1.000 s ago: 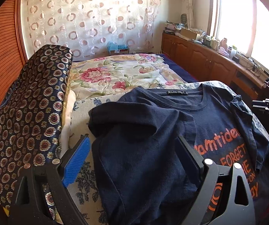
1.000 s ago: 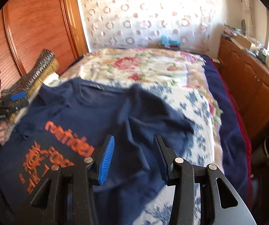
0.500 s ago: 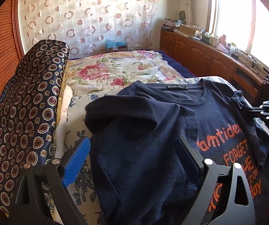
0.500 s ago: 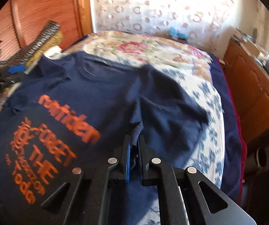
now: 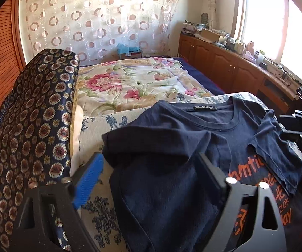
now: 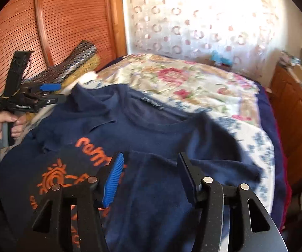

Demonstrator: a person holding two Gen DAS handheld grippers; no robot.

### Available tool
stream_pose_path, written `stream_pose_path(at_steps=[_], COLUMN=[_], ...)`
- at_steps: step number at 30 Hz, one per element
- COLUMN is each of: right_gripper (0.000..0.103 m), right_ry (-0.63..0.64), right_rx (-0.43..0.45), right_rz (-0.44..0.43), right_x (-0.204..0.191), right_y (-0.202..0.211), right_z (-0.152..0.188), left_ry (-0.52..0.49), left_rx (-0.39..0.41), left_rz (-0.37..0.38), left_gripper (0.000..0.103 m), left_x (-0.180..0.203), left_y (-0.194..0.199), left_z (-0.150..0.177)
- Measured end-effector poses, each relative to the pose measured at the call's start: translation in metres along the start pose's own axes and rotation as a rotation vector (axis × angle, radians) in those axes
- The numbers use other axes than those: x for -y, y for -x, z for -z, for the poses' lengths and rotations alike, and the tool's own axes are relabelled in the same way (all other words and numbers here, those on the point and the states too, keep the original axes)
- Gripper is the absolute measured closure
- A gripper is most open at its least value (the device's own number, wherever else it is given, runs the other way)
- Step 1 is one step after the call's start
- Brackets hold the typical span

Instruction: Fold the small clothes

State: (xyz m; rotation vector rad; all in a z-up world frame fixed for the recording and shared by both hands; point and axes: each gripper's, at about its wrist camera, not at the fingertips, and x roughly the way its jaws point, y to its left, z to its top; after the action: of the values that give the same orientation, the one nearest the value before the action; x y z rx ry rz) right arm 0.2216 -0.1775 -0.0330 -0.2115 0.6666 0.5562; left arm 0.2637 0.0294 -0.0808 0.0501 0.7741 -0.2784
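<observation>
A navy T-shirt (image 5: 193, 130) with orange print lies face up on the bed, both sleeves folded in over the body. My left gripper (image 5: 150, 157) hovers over the folded left side of the shirt. Its jaws are closing, cloth lies under and between them, and the pads do not press on it. In the right wrist view the left gripper (image 6: 55, 93) shows at the far left, held by a hand (image 6: 1, 121). My right gripper (image 6: 151, 157) is opening above the T-shirt (image 6: 151, 121) and its pads are clear of the cloth. It also shows as the right gripper (image 5: 283, 126) at the shirt's right edge.
A dark patterned cushion (image 5: 31, 126) stands along the bed's left side. A floral bedspread (image 5: 130, 84) stretches beyond the shirt. Wooden cabinets (image 5: 235, 69) with clutter on top run under the window at the right. A slatted wooden panel (image 6: 66, 21) rises behind the cushion.
The right gripper shut on the shirt's right sleeve fold, drew it inward over the print, and has now opened off it. The left gripper's jaws have narrowed slightly.
</observation>
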Motion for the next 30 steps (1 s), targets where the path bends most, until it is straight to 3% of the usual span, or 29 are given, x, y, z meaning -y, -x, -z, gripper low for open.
stream_pose_path(at_steps=[4,9,11,20,23,25,28,30], right_gripper=[0.045,0.044,0.043,0.039,0.037,0.034,0.032,0.031], right_ry=[-0.057,-0.102,-0.129,-0.219,-0.222,-0.22,-0.212,-0.209], right_rx=[-0.004,-0.057,-0.073,-0.098,-0.097,-0.098,-0.102,-0.104], right_rz=[0.081,0.204,0.22,0.214,0.203,0.196,0.2,0.202], right_x=[0.024,0.054,0.063,0.086,0.087,0.09,0.091,0.09], right_y=[0.006,0.002,0.0,-0.016,-0.016,-0.017,-0.02,-0.02], right_z=[0.01,0.03,0.038,0.048,0.045,0.045,0.047,0.047], left_ry=[0.01,0.011,0.022,0.01,0.01,0.02,0.029,0.028], left_rx=[-0.033,-0.071,-0.102,-0.139,-0.118,-0.107,-0.085,-0.052], left_rz=[0.02,-0.044,-0.076,-0.084,-0.056,-0.051,-0.029,-0.002], left_gripper=[0.032,0.032,0.031,0.029,0.046,0.067,0.087,0.092], left_x=[-0.002,-0.005,-0.009,-0.01,-0.009,-0.01,-0.012,-0.011], left_y=[-0.011,-0.027,-0.036,-0.057,-0.053,-0.05,-0.046,-0.038], left_z=[-0.008,-0.013,-0.013,-0.016,-0.019,-0.023,-0.026,-0.03])
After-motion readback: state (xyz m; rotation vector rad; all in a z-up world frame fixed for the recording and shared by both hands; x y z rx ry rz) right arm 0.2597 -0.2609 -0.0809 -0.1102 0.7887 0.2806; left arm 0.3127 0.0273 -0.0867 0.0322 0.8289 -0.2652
